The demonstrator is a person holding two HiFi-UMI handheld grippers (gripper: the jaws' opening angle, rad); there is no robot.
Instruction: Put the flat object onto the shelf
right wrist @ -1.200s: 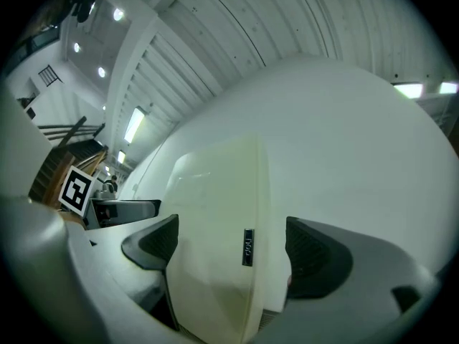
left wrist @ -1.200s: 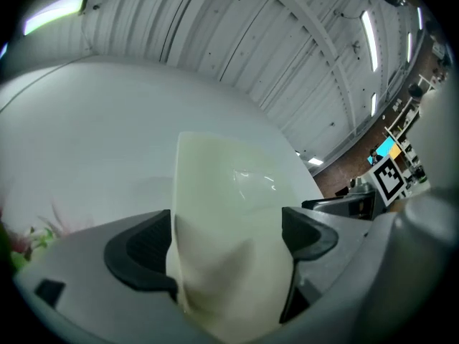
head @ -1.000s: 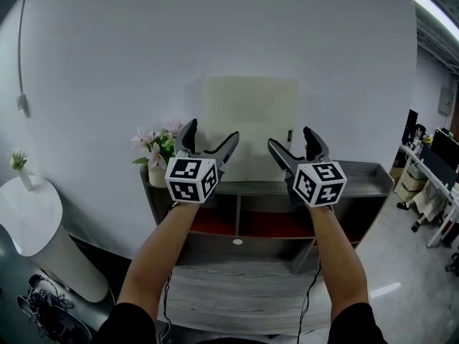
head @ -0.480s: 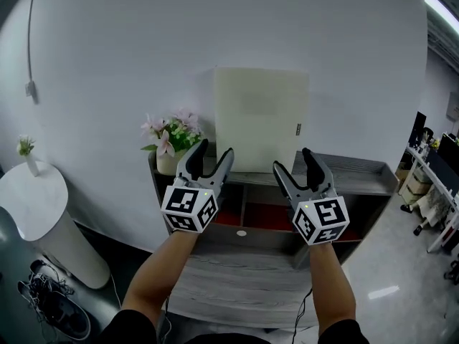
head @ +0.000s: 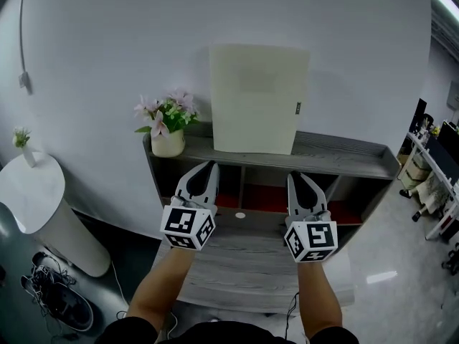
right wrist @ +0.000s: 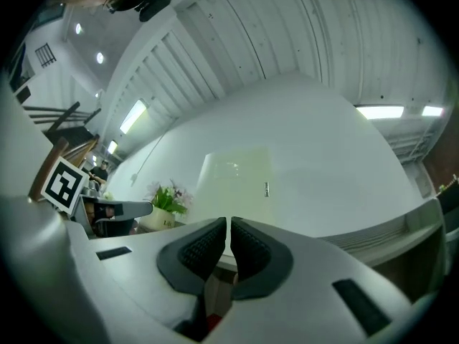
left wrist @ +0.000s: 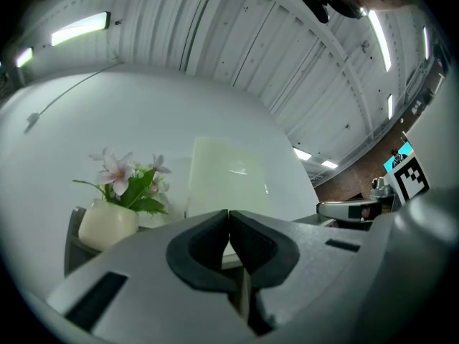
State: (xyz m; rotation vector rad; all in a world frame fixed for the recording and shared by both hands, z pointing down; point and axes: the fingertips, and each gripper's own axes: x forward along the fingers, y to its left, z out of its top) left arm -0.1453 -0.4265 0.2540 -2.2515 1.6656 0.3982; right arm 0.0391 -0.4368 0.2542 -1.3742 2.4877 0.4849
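On the shelf (head: 344,153) the panel (head: 258,99) stands against the wall (head: 100,41); below, my left gripper (head: 207,168) and right gripper (head: 300,178) have just closed, jaws together, empty.

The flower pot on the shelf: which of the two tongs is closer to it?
Left. The left tongs are just below and right of the flower pot; the right tongs are farther right. Both have just closed on nothing.
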